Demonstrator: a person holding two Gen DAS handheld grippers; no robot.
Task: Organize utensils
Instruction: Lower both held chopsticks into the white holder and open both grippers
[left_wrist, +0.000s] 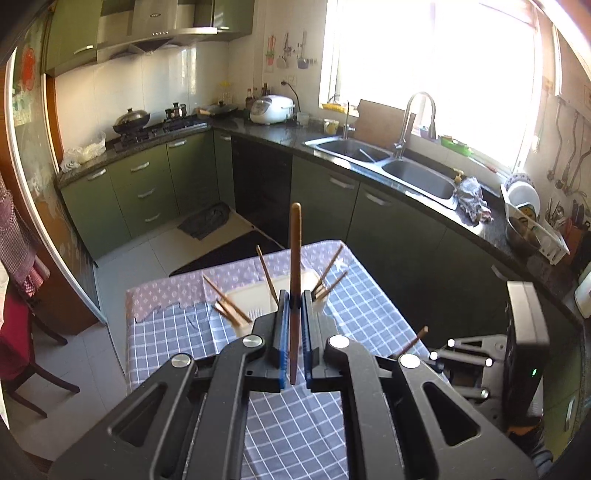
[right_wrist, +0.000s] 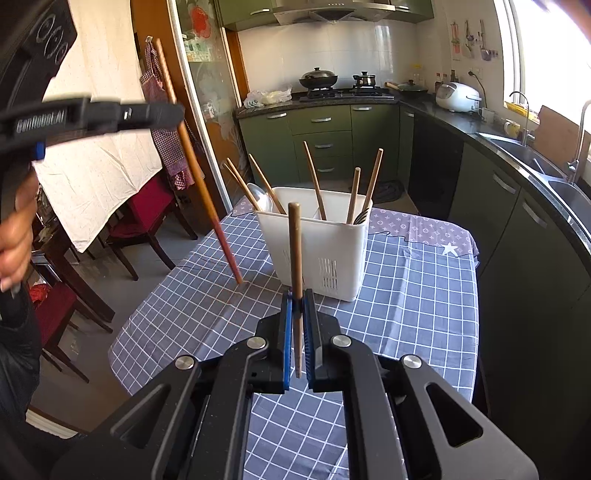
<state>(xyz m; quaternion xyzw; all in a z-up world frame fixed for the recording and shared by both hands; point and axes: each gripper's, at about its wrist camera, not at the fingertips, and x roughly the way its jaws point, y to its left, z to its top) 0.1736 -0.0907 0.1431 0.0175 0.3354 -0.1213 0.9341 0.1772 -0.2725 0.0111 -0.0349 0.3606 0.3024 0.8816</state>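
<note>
The left gripper (left_wrist: 294, 299) is clamped on one wooden chopstick (left_wrist: 294, 258), which stands nearly upright between its blue pads. In the right wrist view this same gripper (right_wrist: 173, 110) hangs high at the left, and its chopstick (right_wrist: 199, 173) slants down so the lower tip is just above the checked tablecloth (right_wrist: 406, 295), left of the holder.

The right gripper (right_wrist: 297, 295) is likewise closed tight on a second wooden chopstick (right_wrist: 294, 251), upright in its grip, the top end rising in front of the white utensil holder (right_wrist: 314, 251).

That holder stands on the cloth just beyond the right gripper's tips. Its compartments carry several chopsticks (right_wrist: 314, 181) leaning outward — some to the left, some to the right — plus a metal spoon (right_wrist: 260, 197) at the left end and what looks like a dark fork (right_wrist: 360, 218) at the right end.

From the left wrist view the holder (left_wrist: 251, 295) lies directly below and past the claw, partly hidden by it, chopsticks (left_wrist: 229, 302) fanning to either side.
</note>
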